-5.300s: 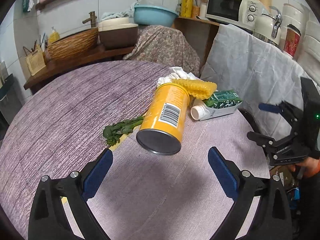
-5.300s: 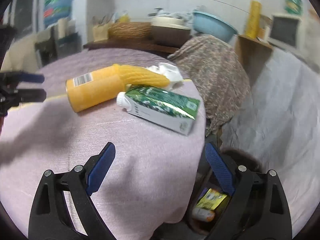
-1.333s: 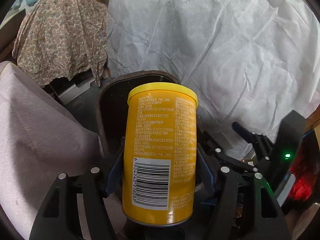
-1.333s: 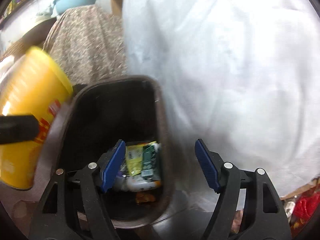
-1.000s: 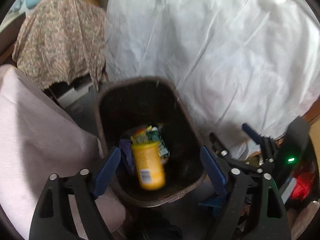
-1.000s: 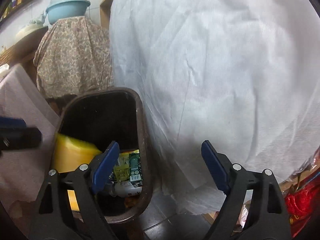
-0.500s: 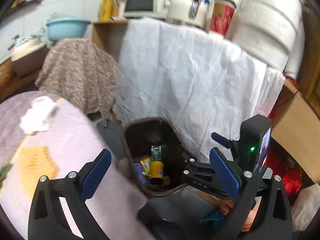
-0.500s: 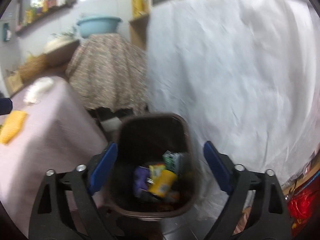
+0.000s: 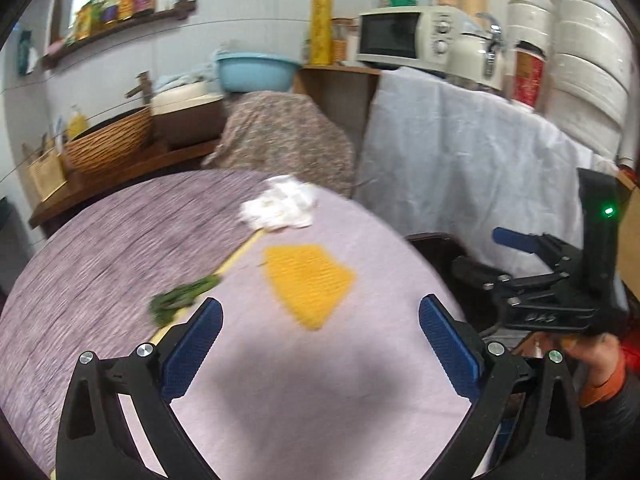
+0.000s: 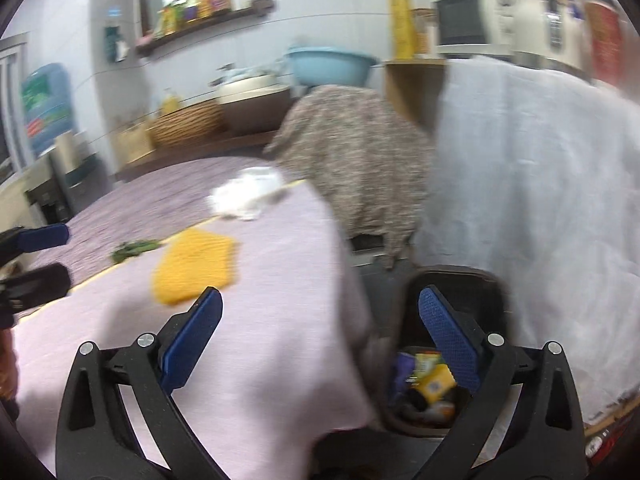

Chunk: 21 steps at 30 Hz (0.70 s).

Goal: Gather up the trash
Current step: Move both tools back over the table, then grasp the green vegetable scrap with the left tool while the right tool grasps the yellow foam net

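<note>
Trash on the bench (image 9: pixel 100 248): a yellow ribbed wrapper (image 9: pixel 308 280) lies flat near the bench's right edge; a crumpled white tissue (image 9: pixel 280 204) sits beyond it toward the far edge; a green vegetable scrap (image 9: pixel 180 300) lies to the wrapper's left, beside a thin yellow stick (image 9: pixel 240 252). A dark trash bin (image 10: pixel 452 284) stands on the floor just past the bench's right edge, holding a yellow can (image 10: pixel 434 386) and other packaging. Left tongs (image 9: pixel 320 344): wide open, empty, above the purple cloth in front of the wrapper. Right tongs (image 10: pixel 320 336): jaws opening, nothing between them, over the bench edge and bin. A white sheet (image 9: pixel 460 160) hangs behind the bin.
</note>
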### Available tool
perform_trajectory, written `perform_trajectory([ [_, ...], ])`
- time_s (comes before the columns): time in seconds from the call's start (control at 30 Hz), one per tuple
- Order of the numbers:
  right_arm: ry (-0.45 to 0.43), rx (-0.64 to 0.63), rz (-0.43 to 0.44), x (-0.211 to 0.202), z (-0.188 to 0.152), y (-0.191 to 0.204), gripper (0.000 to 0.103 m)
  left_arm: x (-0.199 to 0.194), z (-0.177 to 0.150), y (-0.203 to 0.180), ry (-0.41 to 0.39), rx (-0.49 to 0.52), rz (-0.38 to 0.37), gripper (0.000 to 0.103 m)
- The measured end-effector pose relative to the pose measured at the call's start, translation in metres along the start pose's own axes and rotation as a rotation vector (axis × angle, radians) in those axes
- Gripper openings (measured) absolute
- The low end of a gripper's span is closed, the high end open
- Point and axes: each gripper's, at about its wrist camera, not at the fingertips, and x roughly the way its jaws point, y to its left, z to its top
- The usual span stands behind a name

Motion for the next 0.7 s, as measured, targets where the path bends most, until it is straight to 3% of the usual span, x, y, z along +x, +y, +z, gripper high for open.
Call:
perform_trajectory([
  [0.23, 0.064, -0.077, 0.067, 0.03, 0.0, 0.057, 0.097, -0.005, -0.024, 0.069, 0.029, -0.075, 0.108, 0.097],
  [0.4, 0.112, -0.076, 0.065, 0.053, 0.001, 0.071, 0.097, -0.001, -0.042, 0.107, 0.06, -0.106, 0.162, 0.097],
  [0.57, 0.15, -0.079, 0.051, 0.074, 0.004, 0.08, 0.097, 0.012, -0.05, 0.122, 0.098, -0.11, 0.185, 0.097],
  [0.7, 0.212, -0.1, 0.107, 0.095, 0.007, 0.093, 0.097, 0.024, -0.046, 0.124, 0.116, -0.085, 0.192, 0.096],
])
